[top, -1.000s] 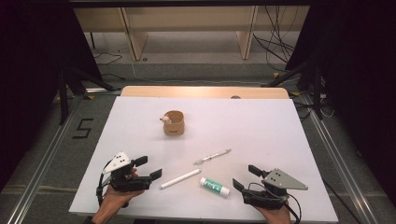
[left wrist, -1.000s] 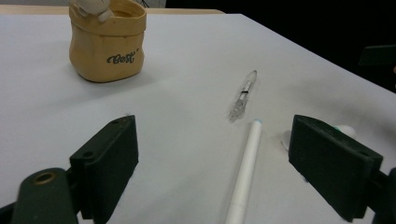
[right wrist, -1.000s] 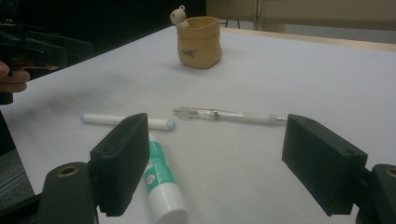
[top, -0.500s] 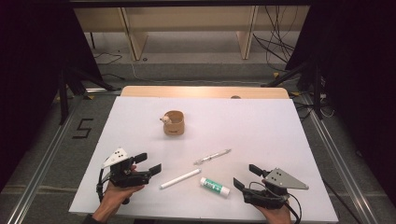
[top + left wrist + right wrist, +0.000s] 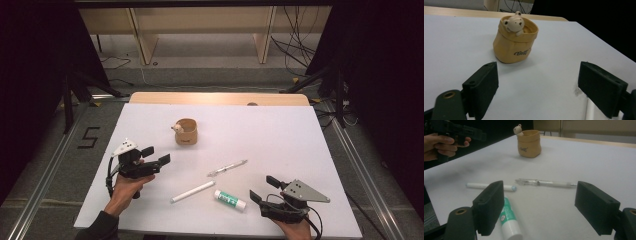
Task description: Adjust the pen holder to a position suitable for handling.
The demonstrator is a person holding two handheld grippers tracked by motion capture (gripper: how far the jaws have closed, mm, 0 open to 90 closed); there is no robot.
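Observation:
A tan fabric pouch (image 5: 186, 131) with a small bear figure on its rim stands upright on the white table top (image 5: 280, 130). My left gripper (image 5: 156, 155) is open and empty, held above the table left of centre. It points at the pouch (image 5: 515, 40), which lies ahead beyond its jaws (image 5: 539, 82). Near the front edge lie a white marker (image 5: 193, 191), a clear pen (image 5: 227, 168) and a green-and-white glue stick (image 5: 230, 200). My right gripper (image 5: 264, 189) is open and empty just right of the glue stick (image 5: 510, 222); the pen (image 5: 546, 183) lies across ahead of it (image 5: 541, 207).
A wooden strip (image 5: 220, 98) borders the table's far edge, with shelf legs and cables on the floor beyond. A "5" mark (image 5: 87, 137) is on the floor at left. The person's left hand (image 5: 441, 145) shows at the upper left of the right gripper view.
My left gripper has moved forward, away from the table's front edge and toward the pouch. The right gripper and the objects on the table have stayed put.

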